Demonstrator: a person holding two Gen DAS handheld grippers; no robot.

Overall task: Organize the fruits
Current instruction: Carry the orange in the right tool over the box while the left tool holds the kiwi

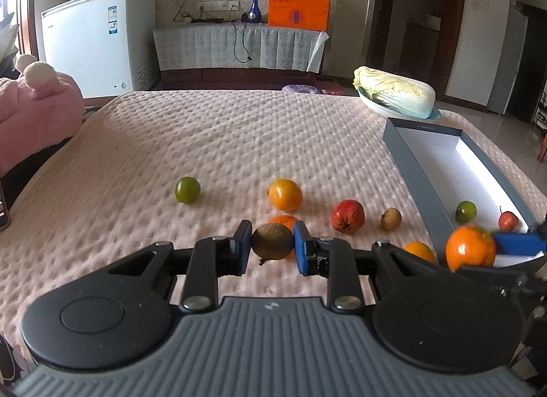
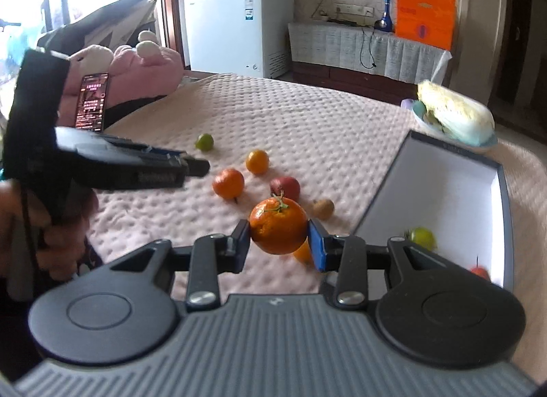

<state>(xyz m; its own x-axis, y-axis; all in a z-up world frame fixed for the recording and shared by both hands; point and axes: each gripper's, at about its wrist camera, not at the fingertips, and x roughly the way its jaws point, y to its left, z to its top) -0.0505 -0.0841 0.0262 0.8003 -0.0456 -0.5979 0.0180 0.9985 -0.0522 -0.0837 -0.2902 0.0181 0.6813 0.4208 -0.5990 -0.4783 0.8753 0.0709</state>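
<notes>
1. Far left: green lime point(image 1: 187, 189) sits alone on the pink quilted cover point(image 1: 239, 137), well apart from the other fruit.
2. Left gripper point(image 1: 272, 243): jaws closed down onto a brown kiwi point(image 1: 272, 239), pads touching both of its sides; an orange point(image 1: 286, 220) sits just behind it.
3. Loose on the cover, right of that: yellow-orange citrus point(image 1: 285, 194), red pear-shaped fruit point(image 1: 347, 216), small tan fruit point(image 1: 390, 219).
4. Right gripper point(image 2: 278, 240): jaws clamped on a stemmed tangerine point(image 2: 278, 225), held above the cover, just beside the box's near corner.
5. Grey box point(image 1: 408, 154), white inside, holds a green fruit point(image 1: 465, 211) and a small red fruit point(image 1: 508, 220).
</notes>
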